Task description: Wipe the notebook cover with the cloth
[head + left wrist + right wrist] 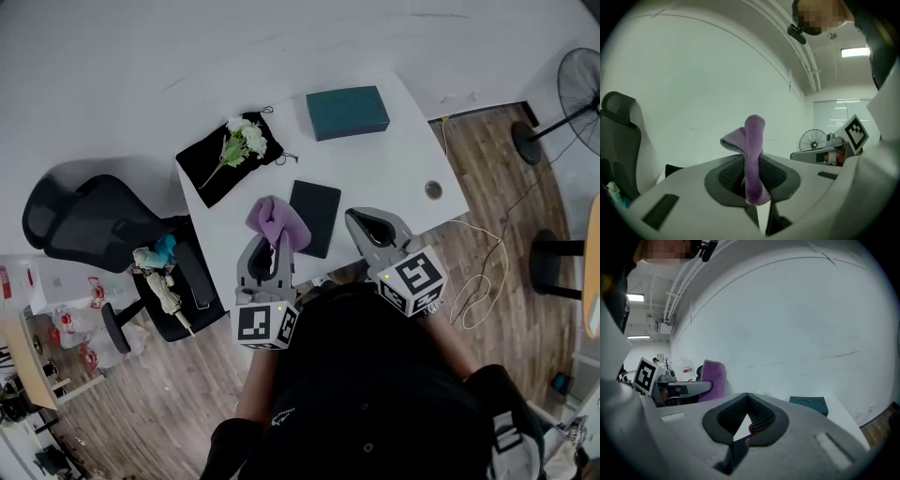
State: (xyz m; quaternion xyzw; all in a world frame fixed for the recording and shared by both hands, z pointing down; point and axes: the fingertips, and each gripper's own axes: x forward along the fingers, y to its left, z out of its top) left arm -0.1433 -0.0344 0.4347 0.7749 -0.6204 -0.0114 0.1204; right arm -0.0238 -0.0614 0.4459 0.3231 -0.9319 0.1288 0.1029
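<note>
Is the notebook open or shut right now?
Shut: the notebook lies flat on the table, only its dark cover showing, no pages.

Even indoor light, strong fisheye bend

Bright, soft light fills every view. A ceiling strip light (855,52) glows overexposed in the left gripper view. Shadows on the white table (394,169) are faint, and a soft grey one lies beside the chair (94,225). Both gripper views curve heavily and go black at the corners; the cloth (754,154) shows crisp texture
</note>
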